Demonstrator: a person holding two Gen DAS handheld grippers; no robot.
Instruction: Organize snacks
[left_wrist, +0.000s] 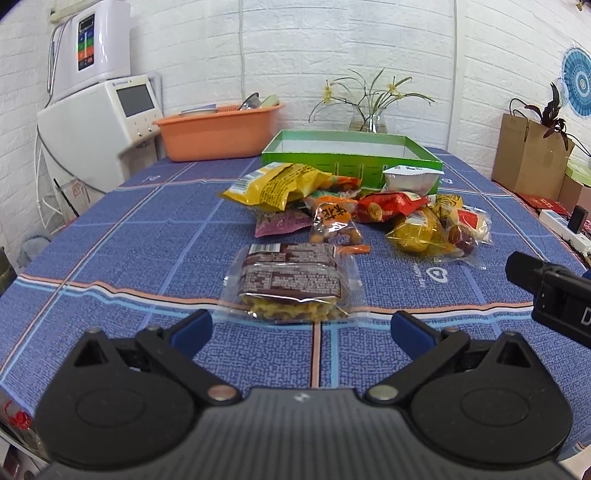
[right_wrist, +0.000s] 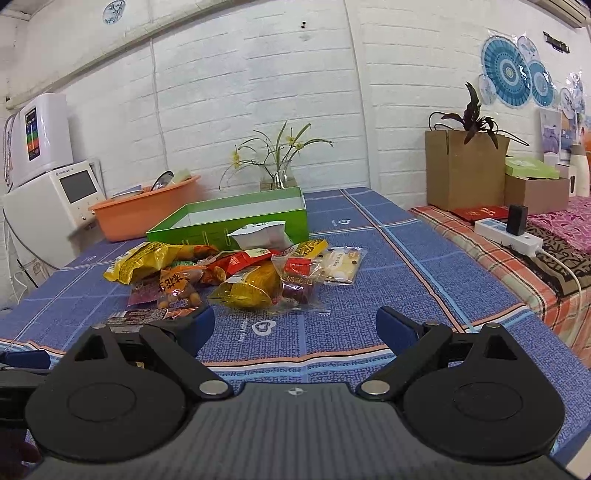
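Blue checked counter (left_wrist: 110, 236) holds a snack pile (left_wrist: 354, 210) before a green box (left_wrist: 351, 155); left gripper (left_wrist: 301, 326) and right gripper (right_wrist: 295, 325) both spread wide, holding nothing.

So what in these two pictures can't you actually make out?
- Green box floor: both views, hidden by its own front wall.
- Snacks low in the pile: both views, covered by upper packets.
- Orange basin contents: mostly hidden by its rim.
- Brown packet: right view, largely behind a gripper finger.
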